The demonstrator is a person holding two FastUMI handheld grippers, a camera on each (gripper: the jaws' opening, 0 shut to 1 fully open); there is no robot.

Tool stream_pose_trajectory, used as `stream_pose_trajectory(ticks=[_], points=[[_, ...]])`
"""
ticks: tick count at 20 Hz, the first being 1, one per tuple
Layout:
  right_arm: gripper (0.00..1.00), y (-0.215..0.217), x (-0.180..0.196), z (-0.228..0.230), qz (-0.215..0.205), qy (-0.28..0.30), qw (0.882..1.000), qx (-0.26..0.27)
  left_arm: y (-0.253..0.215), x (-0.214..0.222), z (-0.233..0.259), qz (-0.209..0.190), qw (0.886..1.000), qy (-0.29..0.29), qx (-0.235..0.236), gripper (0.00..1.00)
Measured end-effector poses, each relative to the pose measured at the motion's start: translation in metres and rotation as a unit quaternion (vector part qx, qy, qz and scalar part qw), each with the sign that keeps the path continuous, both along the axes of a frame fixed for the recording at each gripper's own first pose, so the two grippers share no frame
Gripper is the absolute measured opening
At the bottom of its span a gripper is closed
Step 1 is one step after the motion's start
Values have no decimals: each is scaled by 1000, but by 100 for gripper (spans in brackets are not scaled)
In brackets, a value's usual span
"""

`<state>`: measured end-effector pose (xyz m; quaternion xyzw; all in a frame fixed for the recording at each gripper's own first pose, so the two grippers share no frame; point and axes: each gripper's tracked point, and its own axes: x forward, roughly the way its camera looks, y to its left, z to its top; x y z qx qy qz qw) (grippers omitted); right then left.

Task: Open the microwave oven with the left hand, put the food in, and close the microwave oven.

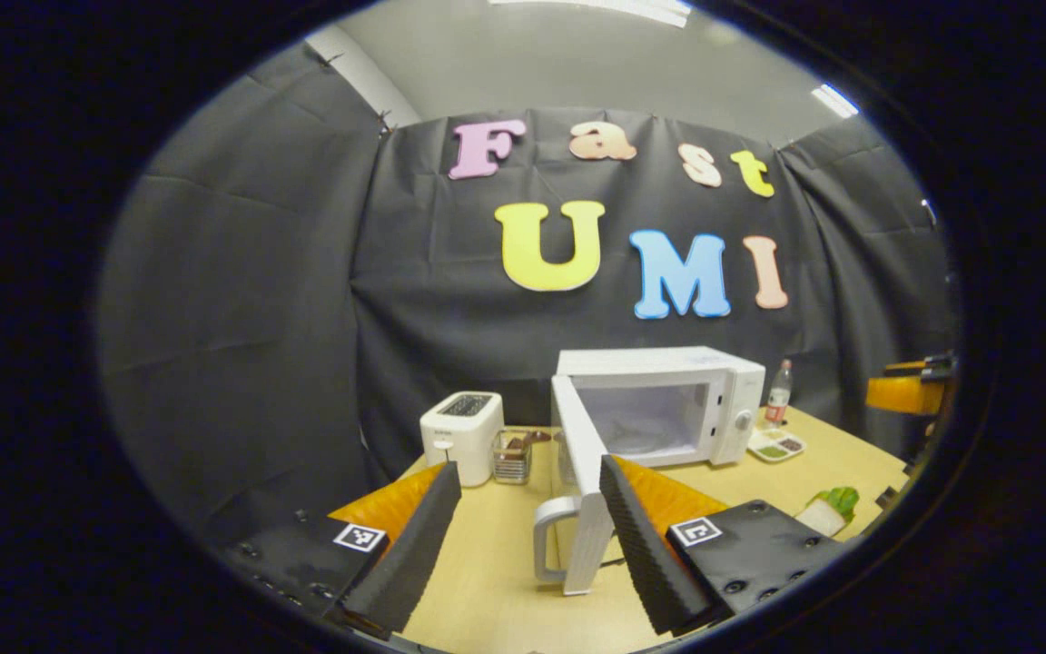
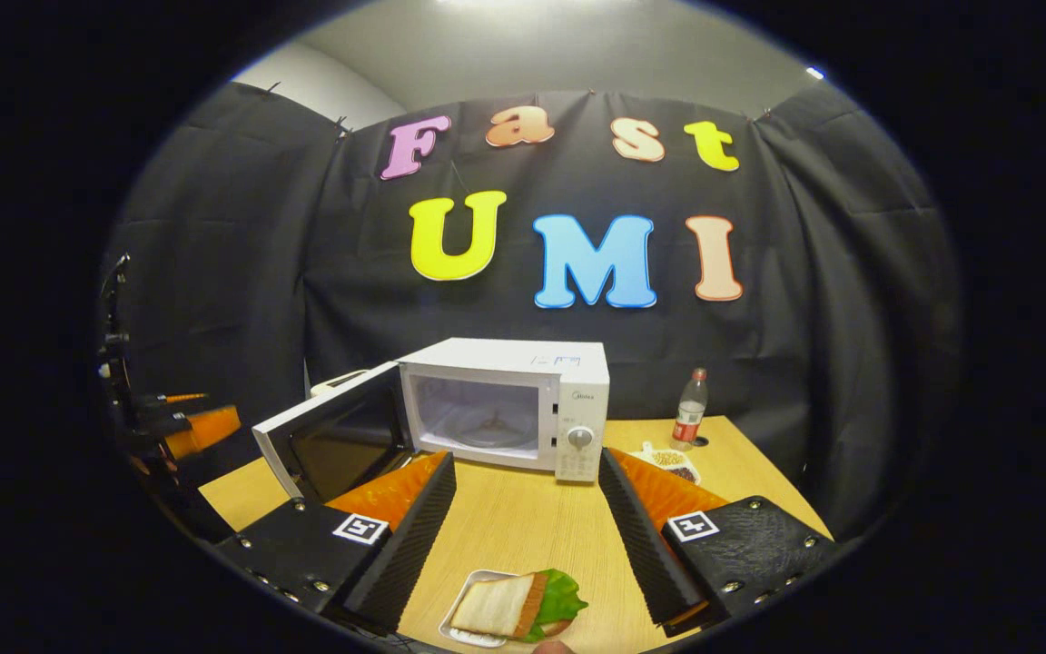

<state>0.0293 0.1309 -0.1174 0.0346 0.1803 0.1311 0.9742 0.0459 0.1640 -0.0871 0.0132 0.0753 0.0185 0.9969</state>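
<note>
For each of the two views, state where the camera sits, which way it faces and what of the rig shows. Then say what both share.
Left gripper view: rides the left tool, facing the open microwave door edge-on; its own fingers spread either side.
Right gripper view: rides the right tool, facing the microwave from the front, above the sandwich plate; its own fingers spread.
Shared: microwave, open door, bottle, wooden table, sandwich plate.
</note>
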Motion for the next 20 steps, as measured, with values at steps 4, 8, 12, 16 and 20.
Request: stream_pose_trajectory(ticks=[4, 8, 12, 16, 20], points=[[96, -2, -3, -44, 30, 83, 996, 22, -21, -19, 58, 17, 998, -60, -6, 98], [97, -5, -10, -84, 49, 159, 985, 40, -38, -38, 90, 25, 996, -89, -8, 100], [97, -8, -26, -122, 61, 232, 970, 47, -49, -52, 102, 34, 995, -98, 8, 100], [97, -8, -37, -156, 67, 311, 945, 75, -57, -66, 100, 50, 994, -90, 23, 100], [96, -1, -62, -182, 76, 391, 909, 121, -64, -81, 95, 63, 994, -82, 27, 100]])
